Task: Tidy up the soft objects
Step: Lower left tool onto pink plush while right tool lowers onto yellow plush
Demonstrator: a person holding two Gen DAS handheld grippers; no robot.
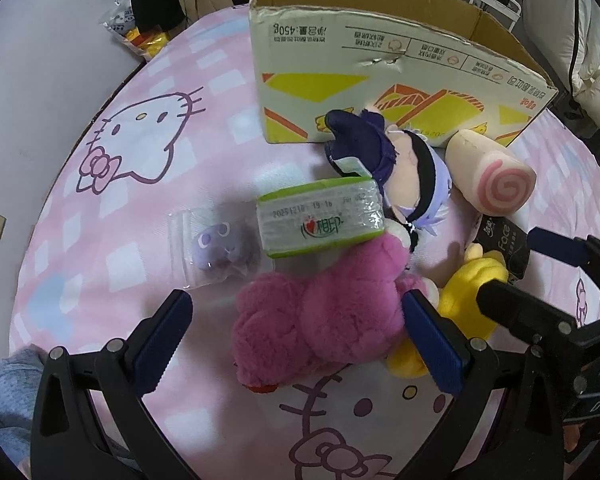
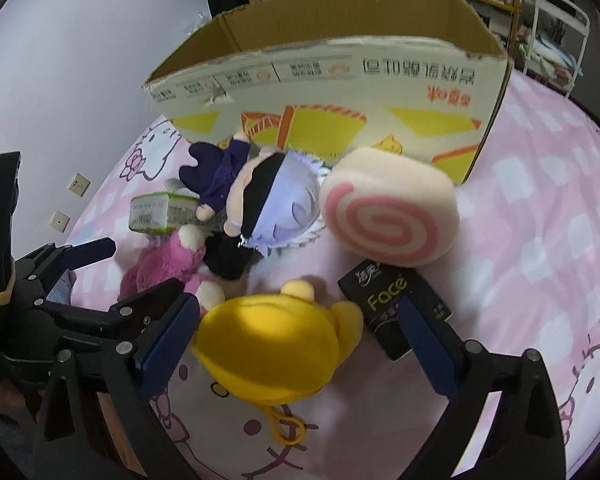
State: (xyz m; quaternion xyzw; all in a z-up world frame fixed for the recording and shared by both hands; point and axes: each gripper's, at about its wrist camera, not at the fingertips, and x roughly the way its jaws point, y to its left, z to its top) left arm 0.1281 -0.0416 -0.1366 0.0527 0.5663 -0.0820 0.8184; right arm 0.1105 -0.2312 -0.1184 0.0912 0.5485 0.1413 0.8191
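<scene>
Both tools gape empty over the bed: left tool [image 1: 298, 338] straddles the pink plush [image 1: 320, 320], right tool [image 2: 300, 344] the yellow plush [image 2: 272, 344]; probably best to sink deeper, pinch mid-body, then lift toward the cardboard box [image 2: 340, 80].

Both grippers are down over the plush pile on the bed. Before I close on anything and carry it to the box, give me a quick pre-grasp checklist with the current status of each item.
1. Left gripper open: ok, fingers spread wide.
2. Left target between the fingers: ok, the pink plush sits in the gap.
3. Right gripper open: ok.
4. Right target bracketed: ok, the yellow plush lies between the fingers, though the black Face pack crowds the right-hand finger.
5. Pink plush free to lift: not ok, the green tissue pack rests against it and the doll overlaps it.
6. Cardboard box open at the top: ok; whether it is empty, cannot tell.
</scene>
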